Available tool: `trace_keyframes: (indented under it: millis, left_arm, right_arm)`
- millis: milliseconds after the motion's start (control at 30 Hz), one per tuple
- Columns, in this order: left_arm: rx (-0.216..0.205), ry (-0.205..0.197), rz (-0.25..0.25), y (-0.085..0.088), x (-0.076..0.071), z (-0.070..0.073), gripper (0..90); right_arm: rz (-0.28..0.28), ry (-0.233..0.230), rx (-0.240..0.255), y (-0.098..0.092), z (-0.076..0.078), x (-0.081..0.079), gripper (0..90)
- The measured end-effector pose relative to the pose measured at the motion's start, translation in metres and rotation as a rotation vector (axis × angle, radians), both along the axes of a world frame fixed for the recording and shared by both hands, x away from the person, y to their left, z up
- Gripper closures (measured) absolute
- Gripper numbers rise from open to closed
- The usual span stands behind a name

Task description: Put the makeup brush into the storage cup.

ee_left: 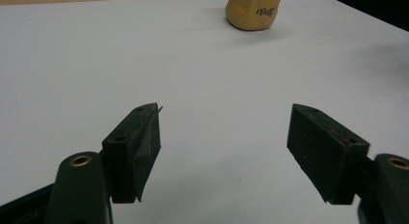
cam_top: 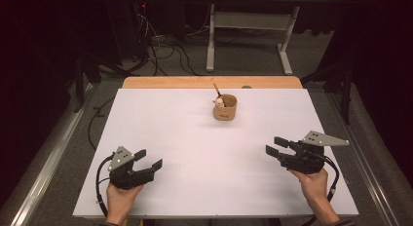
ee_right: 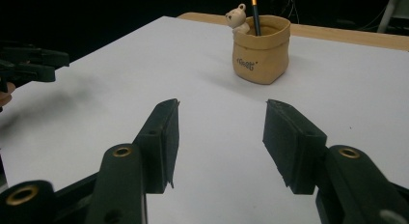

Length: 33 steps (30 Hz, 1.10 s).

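High view: 2 pairs of tongs rest low over the near part of the bench (cam_top: 160, 119), the left tongs (cam_top: 149, 162) by the near left corner and the right tongs (cam_top: 276, 147) by the near right edge, each held in a hand. Both stand open with nothing between the jaws; the left gripper view and right gripper view show bare white surface in the gaps.

The tan pot (cam_top: 224, 107) stands upright near the middle of the far edge, well apart from both tongs. A pencil (cam_top: 216, 90) leans out of it, and a small bear figure (ee_right: 238, 17) sits at its rim.

This looks like the very start: nothing is grasped yet, and both tongs point toward the pot. The next move likely calls for reaching across the bench, steadying the pot with 1 pair, and closing the other on the thin pencil above the rim.
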<state>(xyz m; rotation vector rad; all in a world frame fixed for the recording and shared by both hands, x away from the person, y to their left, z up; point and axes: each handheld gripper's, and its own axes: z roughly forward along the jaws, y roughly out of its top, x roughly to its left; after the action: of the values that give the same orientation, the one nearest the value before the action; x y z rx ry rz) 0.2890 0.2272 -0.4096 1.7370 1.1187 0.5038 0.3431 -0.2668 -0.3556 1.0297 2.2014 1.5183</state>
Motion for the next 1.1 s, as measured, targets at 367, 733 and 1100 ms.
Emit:
trace_keyframes:
  millis: [367, 733, 1100]
  left_arm:
    - [0.001, 0.001, -0.001, 0.0, 0.0, 0.0, 28.2]
    - [0.0, 0.002, -0.002, 0.0, 0.001, 0.0, 28.2]
    - [0.0, 0.003, -0.003, 0.0, 0.001, 0.0, 28.2]
  right_arm:
    - [0.002, 0.012, -0.038, 0.005, -0.009, 0.0, 49.3]
    - [-0.001, 0.015, -0.064, 0.009, -0.016, 0.001, 49.1]
    - [-0.005, 0.022, -0.071, 0.01, -0.022, 0.002, 49.1]
